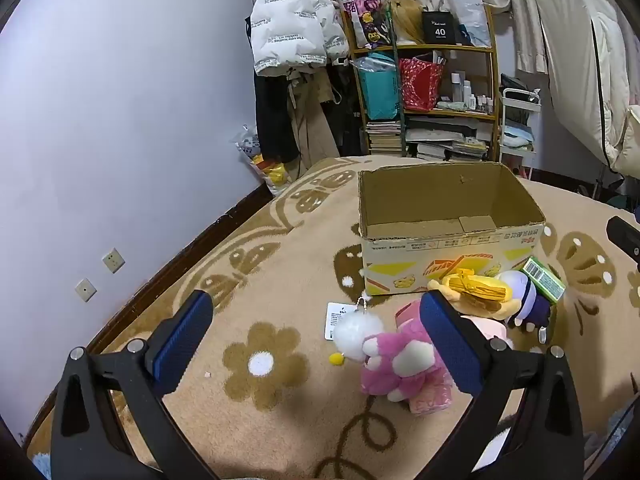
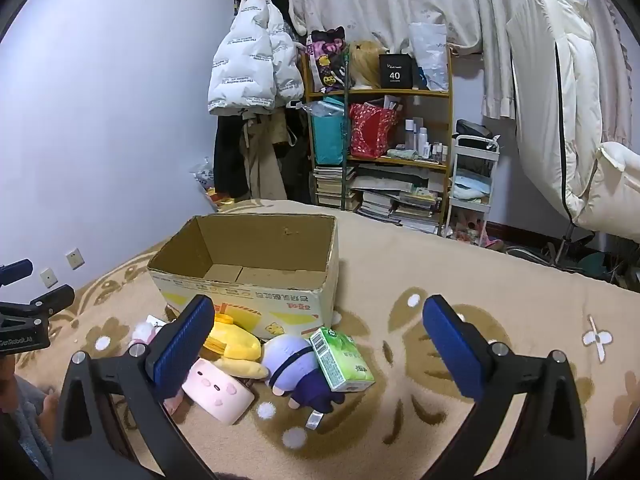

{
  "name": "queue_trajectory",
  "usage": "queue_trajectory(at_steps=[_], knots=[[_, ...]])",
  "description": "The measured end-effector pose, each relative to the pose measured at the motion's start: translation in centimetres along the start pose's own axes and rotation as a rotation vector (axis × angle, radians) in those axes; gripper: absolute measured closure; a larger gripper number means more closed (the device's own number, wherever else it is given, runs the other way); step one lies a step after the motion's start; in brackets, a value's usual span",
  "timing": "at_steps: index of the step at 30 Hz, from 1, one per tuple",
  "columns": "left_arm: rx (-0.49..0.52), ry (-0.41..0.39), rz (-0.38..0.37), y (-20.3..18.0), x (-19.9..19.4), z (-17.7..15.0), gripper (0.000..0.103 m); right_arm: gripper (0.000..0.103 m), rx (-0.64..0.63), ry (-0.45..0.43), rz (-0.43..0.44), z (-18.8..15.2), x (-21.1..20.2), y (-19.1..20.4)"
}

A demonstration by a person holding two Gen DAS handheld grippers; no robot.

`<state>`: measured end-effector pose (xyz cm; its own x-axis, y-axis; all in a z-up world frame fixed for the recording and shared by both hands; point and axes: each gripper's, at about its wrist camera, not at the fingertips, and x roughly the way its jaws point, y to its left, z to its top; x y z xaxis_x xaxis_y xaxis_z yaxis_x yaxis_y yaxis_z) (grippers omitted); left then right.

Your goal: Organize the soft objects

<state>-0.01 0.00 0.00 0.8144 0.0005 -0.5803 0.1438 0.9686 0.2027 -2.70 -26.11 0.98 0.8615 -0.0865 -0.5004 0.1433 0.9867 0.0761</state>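
Pink plush [image 1: 400, 364] beside wide-open left gripper [image 1: 316, 344], untouched.

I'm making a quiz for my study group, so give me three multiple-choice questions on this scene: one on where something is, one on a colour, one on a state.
1. Where does the green tissue pack lie?
A. inside the cardboard box
B. on the blanket, against the purple doll
C. on the shelf

2. What colour are the gripper pads?
A. blue
B. red
C. white

3. How is the cardboard box?
A. taped shut
B. full of toys
C. open and empty

Answers: 1 B, it rests by the purple doll in front of the box. 2 A, the pads are blue. 3 C, its bare floor shows.
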Motion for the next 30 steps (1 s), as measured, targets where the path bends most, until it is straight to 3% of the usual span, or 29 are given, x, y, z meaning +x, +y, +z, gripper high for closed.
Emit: queue_trajectory(at_steps=[30], knots=[[0.005, 0.004, 0.006, -0.09, -0.17, -0.21, 0.001, 0.000, 0.009, -0.004, 0.001, -0.07, 0.10, -0.05]])
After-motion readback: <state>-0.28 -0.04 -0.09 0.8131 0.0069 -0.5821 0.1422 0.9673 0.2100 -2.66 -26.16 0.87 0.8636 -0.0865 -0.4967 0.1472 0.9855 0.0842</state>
